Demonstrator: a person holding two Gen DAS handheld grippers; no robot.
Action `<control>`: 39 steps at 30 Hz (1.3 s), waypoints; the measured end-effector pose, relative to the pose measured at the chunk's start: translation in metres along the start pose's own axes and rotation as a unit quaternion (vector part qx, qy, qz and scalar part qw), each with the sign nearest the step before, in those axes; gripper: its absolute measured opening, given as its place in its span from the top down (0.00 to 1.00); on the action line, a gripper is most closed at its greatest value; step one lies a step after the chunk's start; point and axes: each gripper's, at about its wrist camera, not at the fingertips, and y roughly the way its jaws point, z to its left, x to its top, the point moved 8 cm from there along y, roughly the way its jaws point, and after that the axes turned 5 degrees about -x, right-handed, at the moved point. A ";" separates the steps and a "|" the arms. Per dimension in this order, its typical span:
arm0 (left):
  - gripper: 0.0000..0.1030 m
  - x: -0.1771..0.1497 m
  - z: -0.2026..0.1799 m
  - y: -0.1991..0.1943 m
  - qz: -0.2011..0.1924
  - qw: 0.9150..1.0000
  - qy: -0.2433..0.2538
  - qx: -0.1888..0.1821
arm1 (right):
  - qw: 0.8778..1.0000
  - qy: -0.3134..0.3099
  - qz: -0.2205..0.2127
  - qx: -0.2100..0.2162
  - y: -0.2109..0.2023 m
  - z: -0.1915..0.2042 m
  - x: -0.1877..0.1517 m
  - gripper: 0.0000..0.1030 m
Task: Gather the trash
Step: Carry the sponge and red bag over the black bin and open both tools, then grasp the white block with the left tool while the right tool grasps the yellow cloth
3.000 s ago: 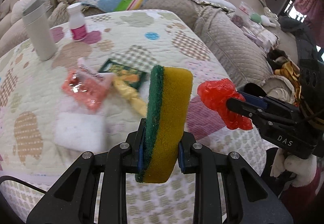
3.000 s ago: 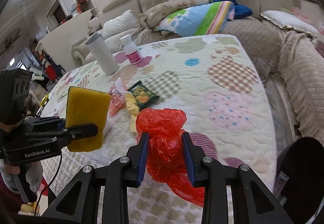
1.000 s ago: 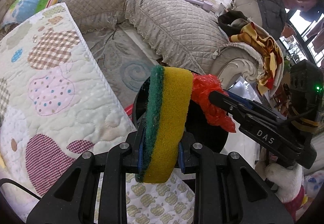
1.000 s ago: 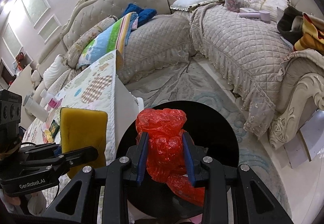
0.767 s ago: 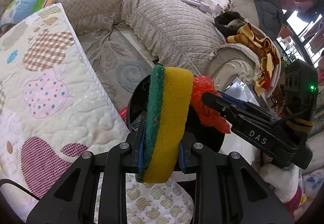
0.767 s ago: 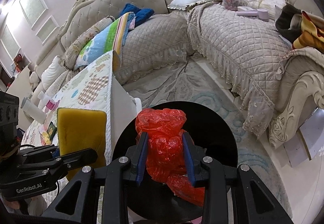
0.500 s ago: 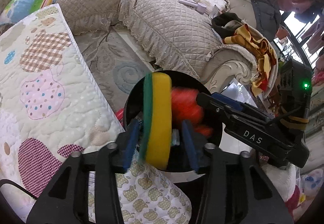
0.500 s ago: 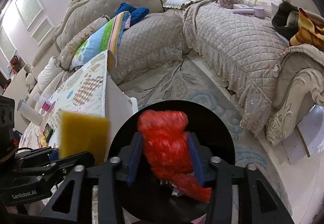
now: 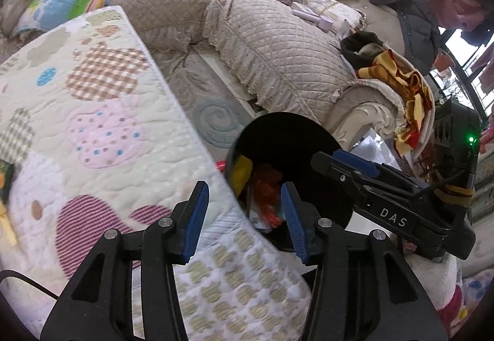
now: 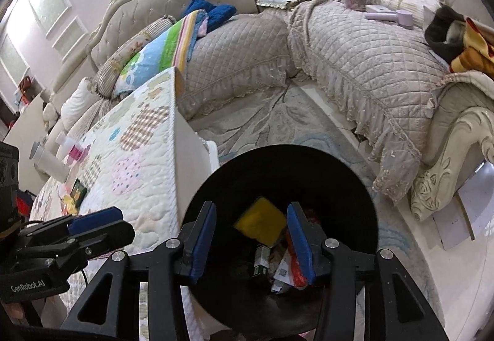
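A round black trash bin [image 10: 355, 186] stands on the floor beside the quilt-covered table [image 9: 92, 131]. My left gripper [image 9: 244, 211] is open and empty over the table's corner, at the bin's rim [image 9: 278, 117]. My right gripper [image 10: 251, 239] is open and empty right above the bin. A yellow sponge [image 10: 261, 225] and a red plastic bag [image 9: 267, 183] lie inside the bin with other wrappers. The sponge also shows in the left wrist view [image 9: 240, 169].
More wrappers [image 10: 74, 189], a white tumbler [image 10: 46, 159] and a pink-labelled bottle [image 10: 72, 149] stay on the table's far end. A quilted beige sofa [image 10: 355, 47] runs behind the bin, with a patterned rug [image 10: 271, 128] on the floor.
Both grippers swung from the table to above the bin, then opened. The sponge and the red bag dropped into the bin.
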 end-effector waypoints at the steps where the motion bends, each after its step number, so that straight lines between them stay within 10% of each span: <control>1: 0.54 -0.002 0.004 -0.005 -0.003 1.000 -0.001 0.005 | 1.000 -0.003 0.001 0.002 0.000 0.004 -0.001 0.55; 25: 0.54 -0.074 0.202 -0.121 -0.048 0.981 -0.151 0.114 | 0.982 -0.148 0.050 0.108 0.031 0.203 -0.036 0.53; 39: 0.55 -0.152 0.240 -0.178 0.004 0.979 -0.184 0.085 | 0.957 -0.236 0.074 0.153 0.054 0.315 -0.056 0.52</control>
